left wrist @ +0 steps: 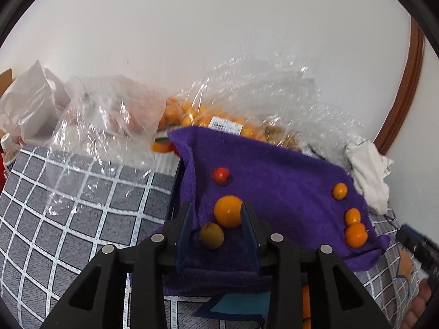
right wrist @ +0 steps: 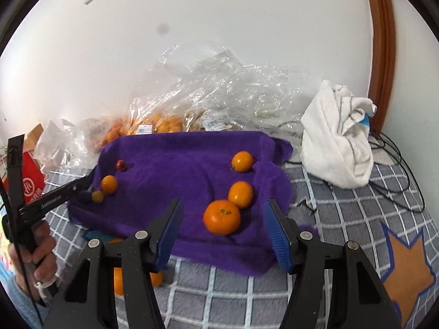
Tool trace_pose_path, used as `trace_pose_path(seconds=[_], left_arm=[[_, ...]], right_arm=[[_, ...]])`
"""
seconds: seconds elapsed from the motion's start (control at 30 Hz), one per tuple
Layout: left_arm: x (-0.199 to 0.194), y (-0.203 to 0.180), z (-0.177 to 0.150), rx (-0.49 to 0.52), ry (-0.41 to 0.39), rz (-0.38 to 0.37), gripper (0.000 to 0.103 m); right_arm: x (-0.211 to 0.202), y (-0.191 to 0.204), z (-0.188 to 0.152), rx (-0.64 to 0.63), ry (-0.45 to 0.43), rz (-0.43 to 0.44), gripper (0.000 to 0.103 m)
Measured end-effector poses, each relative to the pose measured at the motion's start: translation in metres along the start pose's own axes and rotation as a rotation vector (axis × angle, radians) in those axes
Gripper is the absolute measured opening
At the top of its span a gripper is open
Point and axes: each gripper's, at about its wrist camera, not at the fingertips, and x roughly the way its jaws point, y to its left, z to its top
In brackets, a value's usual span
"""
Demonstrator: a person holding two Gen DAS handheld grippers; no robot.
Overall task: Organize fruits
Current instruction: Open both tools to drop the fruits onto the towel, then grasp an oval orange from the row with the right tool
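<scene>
Your left gripper (left wrist: 216, 219) has its fingers a little apart with nothing squeezed between them. It hangs above the near left corner of the fuzzy purple towel (left wrist: 274, 181). Past its tips sit a dull yellow-green round fruit (left wrist: 211, 235) and a bigger round orange (left wrist: 228, 211), touching each other. A small red round fruit (left wrist: 221, 176) sits alone, farther back.

Your right gripper (right wrist: 223, 219) has its fingers wide apart and holds nothing. Just past them, near the towel's front edge, is a big round tangerine (right wrist: 221, 217), touching a smaller orange fruit (right wrist: 240, 194). Another small orange fruit (right wrist: 242, 161) sits farther back, near the right edge.

The middle of the towel is bare. Crinkly clear plastic bags (right wrist: 219, 87) crowd the back edge, and a white crumpled cloth (right wrist: 336, 142) sits off the right back corner.
</scene>
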Motion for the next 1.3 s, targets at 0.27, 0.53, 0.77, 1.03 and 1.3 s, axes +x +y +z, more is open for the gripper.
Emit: trace_pose_path(seconds=[0.27,0.53,0.77,1.03,1.3], left_arm=[[-0.027,-0.007,0.008,-0.008,-0.042,-0.030,0.037],[-0.079,-0.013,0.010,0.041,-0.029,-0.008,0.037],[-0.089,0.017,-0.026,0.021,0.065,0.003,0.037],[-0.098,0.040,-0.060,-0.033,0.098,0.000,0.040],[-0.098,0.041,-0.064,-0.016,0.114,0.003,0.042]], right_arm=[[-0.020,0.017,-0.024,-0.005,0.036,0.041,0.050],[-0.022,0.041,-0.042,-0.064,0.087,0.103,0.050],[0.012,0.062,-0.066,-0.160,0.172,0.102,0.044],[0.038,0.071,-0.067,-0.217,0.212,0.103,0.045],[0.052,0.075,-0.060,-0.233,0.226,0.116,0.049]])
